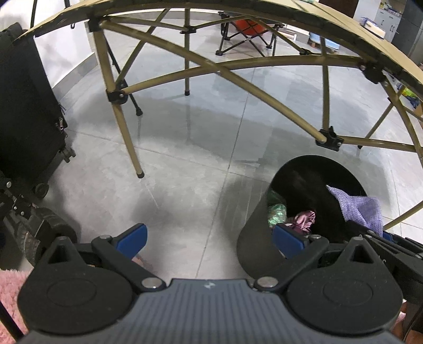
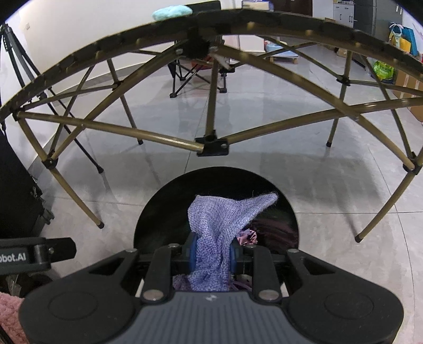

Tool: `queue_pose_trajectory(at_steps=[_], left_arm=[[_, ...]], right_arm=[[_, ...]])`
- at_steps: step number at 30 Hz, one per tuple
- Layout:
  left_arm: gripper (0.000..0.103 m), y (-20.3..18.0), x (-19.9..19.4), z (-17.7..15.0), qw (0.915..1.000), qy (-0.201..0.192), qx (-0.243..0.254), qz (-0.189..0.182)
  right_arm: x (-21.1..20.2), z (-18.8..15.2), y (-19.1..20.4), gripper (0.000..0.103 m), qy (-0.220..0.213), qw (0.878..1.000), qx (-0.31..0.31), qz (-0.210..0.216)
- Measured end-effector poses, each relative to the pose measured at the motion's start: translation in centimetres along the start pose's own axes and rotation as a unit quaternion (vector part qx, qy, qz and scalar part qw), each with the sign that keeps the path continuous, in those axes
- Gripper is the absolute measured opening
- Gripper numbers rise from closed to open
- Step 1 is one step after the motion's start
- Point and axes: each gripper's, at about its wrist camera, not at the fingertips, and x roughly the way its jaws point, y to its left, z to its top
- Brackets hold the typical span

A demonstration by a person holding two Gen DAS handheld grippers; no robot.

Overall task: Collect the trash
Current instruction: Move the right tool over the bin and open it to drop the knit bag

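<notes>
A black round trash bin (image 2: 158, 211) stands on the floor under the table edge; it also shows in the left wrist view (image 1: 253, 238). My right gripper (image 2: 212, 254) is shut on a purple woven cloth (image 2: 224, 219) and holds it over the bin's mouth. Inside the bin lie a pink crumpled piece (image 1: 304, 219) and a green shiny wrapper (image 1: 276, 214). My left gripper (image 1: 208, 238) is open and empty, to the left of the bin above the floor. The purple cloth shows in the left wrist view (image 1: 359, 209) too.
A folding table with tan metal legs (image 1: 127, 132) arches overhead. A black wheeled case (image 1: 29, 119) stands at the left. A folding chair (image 2: 195, 71) stands far behind. A light-blue cloth (image 2: 171, 12) lies on the tabletop. A pink fluffy fabric (image 1: 10, 293) is at the lower left.
</notes>
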Motion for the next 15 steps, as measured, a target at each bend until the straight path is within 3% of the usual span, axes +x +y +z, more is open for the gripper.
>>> queue_pose_trajectory(at_steps=[15], left_arm=[[0.103, 1.8, 0.3, -0.2, 0.9999, 0.006, -0.010, 0.007]], right_arm=[[1.9, 0.0, 1.6, 0.023, 0.025, 1.000, -0.011, -0.005]])
